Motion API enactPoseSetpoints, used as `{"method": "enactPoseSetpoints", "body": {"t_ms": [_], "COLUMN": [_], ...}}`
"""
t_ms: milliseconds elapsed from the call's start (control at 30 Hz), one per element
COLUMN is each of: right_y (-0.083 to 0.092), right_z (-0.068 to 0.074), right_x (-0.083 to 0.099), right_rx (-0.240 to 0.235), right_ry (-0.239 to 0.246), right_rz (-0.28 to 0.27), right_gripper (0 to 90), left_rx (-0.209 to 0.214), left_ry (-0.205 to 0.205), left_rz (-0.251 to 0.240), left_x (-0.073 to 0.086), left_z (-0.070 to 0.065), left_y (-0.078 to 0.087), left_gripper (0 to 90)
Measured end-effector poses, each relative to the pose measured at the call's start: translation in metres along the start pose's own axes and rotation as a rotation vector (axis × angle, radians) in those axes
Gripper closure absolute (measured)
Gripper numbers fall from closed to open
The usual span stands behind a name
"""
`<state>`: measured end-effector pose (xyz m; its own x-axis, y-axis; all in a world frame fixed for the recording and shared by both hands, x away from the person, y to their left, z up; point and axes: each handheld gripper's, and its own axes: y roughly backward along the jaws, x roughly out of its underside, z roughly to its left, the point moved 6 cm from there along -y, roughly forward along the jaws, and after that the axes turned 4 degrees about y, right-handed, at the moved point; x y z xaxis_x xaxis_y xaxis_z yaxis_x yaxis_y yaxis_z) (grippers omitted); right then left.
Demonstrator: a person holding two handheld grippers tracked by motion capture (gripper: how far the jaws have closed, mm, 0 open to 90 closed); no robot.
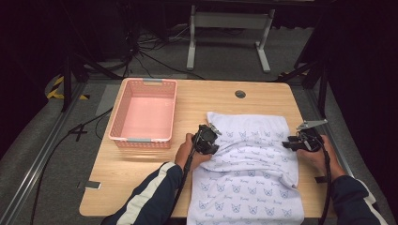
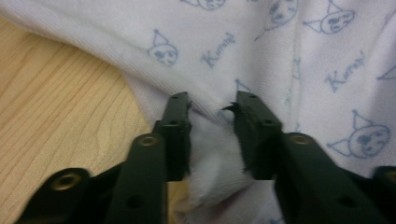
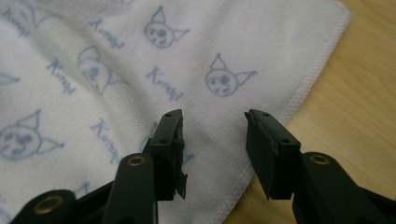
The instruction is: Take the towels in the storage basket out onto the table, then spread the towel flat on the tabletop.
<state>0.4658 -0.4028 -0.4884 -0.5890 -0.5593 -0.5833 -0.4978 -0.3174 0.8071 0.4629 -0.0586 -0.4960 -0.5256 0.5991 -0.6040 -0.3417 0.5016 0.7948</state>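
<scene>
The white cloth [image 1: 248,164] with its pale blue cat-face print lies on the near right part of my wooden table [image 1: 141,187], its near end hanging over the table's front edge and its far part folded back on itself, so a doubled band runs across the middle. In my left gripper view the cloth [image 2: 261,51] covers most of the scene, with bare wood to the left.

My left gripper [image 1: 206,138] sits at the cloth's left edge, just where the fold begins. Between its jaws a bunched wad of the fabric stands up — both pads touch it, so I read this as a grip on the cloth, though not a tight one. The left gripper [image 2: 212,109] points into a crease of the fabric.

My right gripper [image 1: 302,139] rests at the cloth's right edge, level with the other one across the fold. In its own view the right gripper [image 3: 214,122] hangs above a stitched corner of the cloth [image 3: 140,70] with its jaws parted and nothing pinched between them — the hem runs under the gap, and wood shows to the right.

Farther off, on the far left of the table, a pink basket [image 1: 143,140] stands well apart from the cloth.
</scene>
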Motion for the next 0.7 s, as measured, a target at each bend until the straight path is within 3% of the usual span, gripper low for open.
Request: {"method": "enactPoseSetpoints", "body": {"t_ms": [33,100,200,267,300,367,467,533,633,700], "right_y": [0.003,0.01,0.013,0.012,0.011,0.008,-0.001,-0.008,-0.017,-0.024], "right_z": [0.0,-0.005,-0.021,-0.034,-0.04,-0.05,-0.06,-0.063,-0.066,-0.065], "right_x": [0.001,-0.003,-0.011,-0.015,-0.017,-0.022,-0.026,-0.028,-0.031,-0.032], "right_rx": [0.007,0.015,0.066,0.117,0.136,0.164,0.188,0.191,0.194,0.175], "right_ry": [0.006,-0.012,-0.065,-0.082,-0.099,-0.129,-0.16,-0.171,-0.199,-0.207], "right_rz": [0.007,-0.029,-0.084,-0.097,-0.112,-0.14,-0.162,-0.154,-0.167,-0.155], "right_gripper": [52.5,51.9,49.1,49.1,48.9,48.1,48.0,46.8,45.2,43.5], "left_rx": [-0.002,-0.004,-0.051,-0.064,-0.079,-0.128,-0.123,-0.147,-0.126,-0.104], "left_ry": [0.005,0.035,0.057,0.099,0.118,0.112,0.149,0.146,0.187,0.185], "left_rz": [-0.006,-0.057,-0.112,-0.136,-0.141,-0.149,-0.135,-0.136,-0.129,-0.114], "left_x": [-0.003,-0.014,-0.034,-0.044,-0.047,-0.053,-0.055,-0.057,-0.058,-0.057], "left_z": [0.002,0.01,0.028,0.04,0.044,0.056,0.066,0.074,0.08,0.08], "left_y": [0.001,0.002,-0.003,-0.008,-0.011,-0.017,-0.026,-0.032,-0.039,-0.045], "left_gripper": [54.6,43.8,36.6,33.3,32.9,31.6,30.4,30.0,28.5,26.8]}}
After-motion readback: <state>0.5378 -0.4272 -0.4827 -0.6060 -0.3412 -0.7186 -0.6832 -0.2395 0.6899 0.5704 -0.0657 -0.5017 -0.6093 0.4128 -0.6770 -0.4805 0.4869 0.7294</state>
